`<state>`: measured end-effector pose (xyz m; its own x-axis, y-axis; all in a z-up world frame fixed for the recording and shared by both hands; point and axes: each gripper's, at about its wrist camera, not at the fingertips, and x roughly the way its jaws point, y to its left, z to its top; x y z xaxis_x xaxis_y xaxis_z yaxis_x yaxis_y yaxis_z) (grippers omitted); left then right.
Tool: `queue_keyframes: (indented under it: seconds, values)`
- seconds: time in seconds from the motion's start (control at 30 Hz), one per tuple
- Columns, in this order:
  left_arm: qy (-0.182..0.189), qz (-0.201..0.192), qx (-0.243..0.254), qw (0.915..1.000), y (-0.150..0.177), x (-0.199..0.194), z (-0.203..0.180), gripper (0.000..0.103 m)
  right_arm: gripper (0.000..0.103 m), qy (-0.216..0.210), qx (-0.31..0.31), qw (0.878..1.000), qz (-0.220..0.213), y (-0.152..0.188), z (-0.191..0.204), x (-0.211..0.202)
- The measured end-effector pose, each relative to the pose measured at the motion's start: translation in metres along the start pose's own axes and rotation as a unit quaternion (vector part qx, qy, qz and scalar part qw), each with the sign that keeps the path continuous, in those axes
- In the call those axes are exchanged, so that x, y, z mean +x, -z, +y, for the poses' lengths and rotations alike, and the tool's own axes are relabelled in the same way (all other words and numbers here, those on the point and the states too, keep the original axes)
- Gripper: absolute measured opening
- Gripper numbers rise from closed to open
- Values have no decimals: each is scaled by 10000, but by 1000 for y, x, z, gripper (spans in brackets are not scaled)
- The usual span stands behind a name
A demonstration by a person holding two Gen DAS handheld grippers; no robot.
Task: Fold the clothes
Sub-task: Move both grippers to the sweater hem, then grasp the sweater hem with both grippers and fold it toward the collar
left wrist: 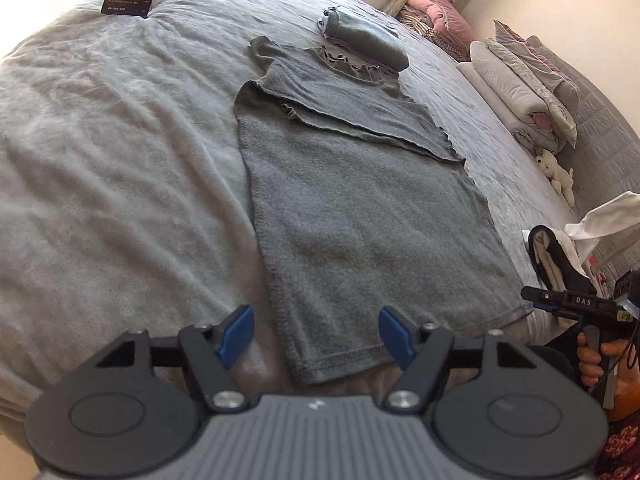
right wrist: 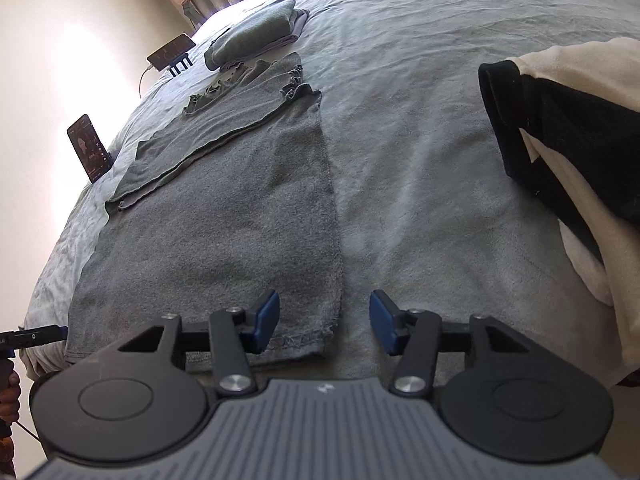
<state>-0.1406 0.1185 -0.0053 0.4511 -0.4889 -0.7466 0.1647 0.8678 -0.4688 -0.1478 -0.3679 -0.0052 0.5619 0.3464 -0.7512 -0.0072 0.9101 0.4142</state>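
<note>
A grey knit top [left wrist: 352, 208] lies flat on the bed, its sides folded in to a long strip, ruffled neck at the far end. It also shows in the right wrist view [right wrist: 240, 208]. My left gripper [left wrist: 316, 334] is open and empty, hovering over the hem's near left corner. My right gripper [right wrist: 324, 322] is open and empty over the hem's near right corner; it also shows in the left wrist view [left wrist: 560, 304]. A stack of folded clothes [left wrist: 364, 42] lies beyond the neck; it also shows in the right wrist view [right wrist: 256, 36].
A grey blanket [left wrist: 120, 140] covers the bed. A black and cream garment [right wrist: 568, 152] lies to the right. Two phones [right wrist: 90, 148] [right wrist: 170, 53] stand at the bed's left edge. Folded bedding [left wrist: 524, 84] and a white plush toy [left wrist: 556, 174] lie far right.
</note>
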Motion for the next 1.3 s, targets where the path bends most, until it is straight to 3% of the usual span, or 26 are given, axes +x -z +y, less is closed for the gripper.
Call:
queue_keyframes:
  seconds: [0.17, 0.23, 0.27, 0.57, 0.77, 1.0, 1.13, 1.3]
  values:
    - [213, 125, -163, 9996, 11, 4, 5, 39, 33, -116, -63, 9998, 131, 7, 2, -2]
    - [291, 176, -315, 9989, 14, 8, 10, 23, 23, -144, -68, 9997, 164, 8, 2, -2]
    - [332, 204, -392, 9985, 16, 9, 13, 9, 16, -165, -56, 9997, 177, 9, 2, -2]
    - [1065, 50, -792, 9911, 16, -1, 24, 7, 9, -552, 285, 9980, 82, 1, 0, -14]
    - [1696, -481, -1128, 9779, -1, -10, 29, 7, 9, -823, 404, 9956, -182, -18, 12, -17]
    - [1503, -959, -1406, 9739, -32, 2, 38, 7, 9, -725, 377, 9951, -548, -52, 27, 4]
    - [1102, -1192, -1498, 9753, -55, 15, 46, 7, 9, -269, 131, 9968, -738, -71, 33, 27]
    - [724, -1182, -1535, 9784, -79, 39, 51, 7, 9, 272, -65, 9954, -915, -89, 33, 56]
